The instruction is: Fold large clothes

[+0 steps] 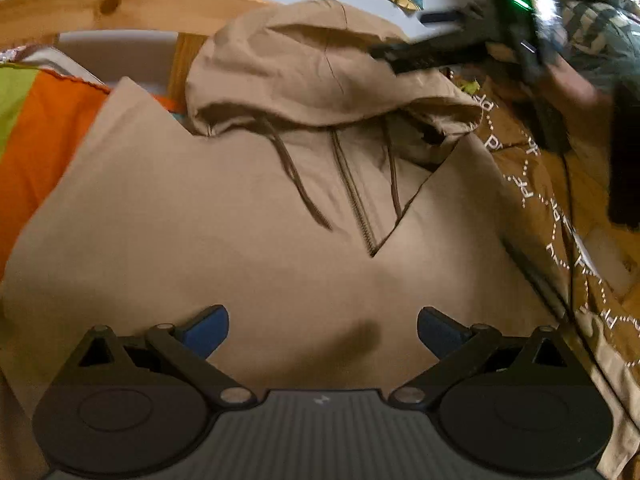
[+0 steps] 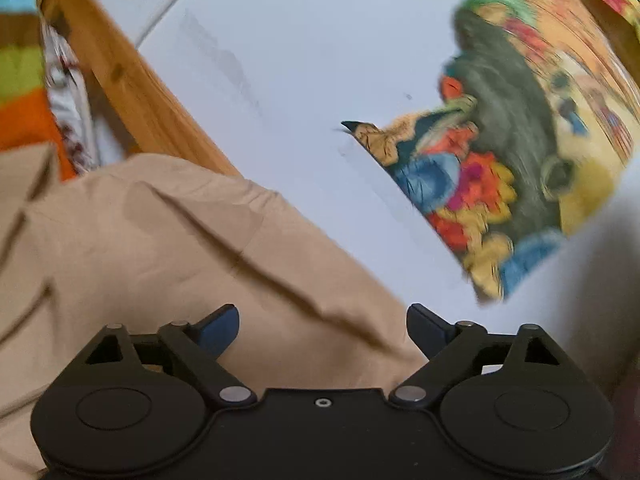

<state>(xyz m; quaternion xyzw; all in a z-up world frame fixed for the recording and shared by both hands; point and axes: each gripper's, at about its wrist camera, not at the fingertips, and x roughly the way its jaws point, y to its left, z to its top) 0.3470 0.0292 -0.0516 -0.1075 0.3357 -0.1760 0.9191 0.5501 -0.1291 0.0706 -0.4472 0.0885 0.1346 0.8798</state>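
Hoodie: the tan hoodie (image 1: 248, 216) is lying front-up and spread on the bed, its hood (image 1: 304, 68) resting toward the wooden bed frame (image 1: 120, 8), drawcords and short zipper running down from the hood.
Beside the hoodie: an orange and green cloth (image 1: 36, 128) is lying past one shoulder; a brown printed garment (image 1: 560, 216) is crowding the other side, touching or overlapping the hoodie's edge.
Left gripper (image 1: 323, 326): it is hovering over the hoodie's chest, below the zipper, fingers apart and holding nothing.
Right gripper (image 2: 323, 324): it is reaching in at the hood, fingers apart with hood fabric lying between and under them; in the left wrist view it (image 1: 404, 54) is showing blurred, so it is probably moving.
Step in hand: likely taking hold of the hood to fold it down onto the body.
Risk: the fingers may be pinching only the top layer, so the hood would be folding skewed.
Risk: the drawcords may be bunching under the fold.
Risk: the brown printed garment may be getting dragged along, since it is lying against the hoodie.
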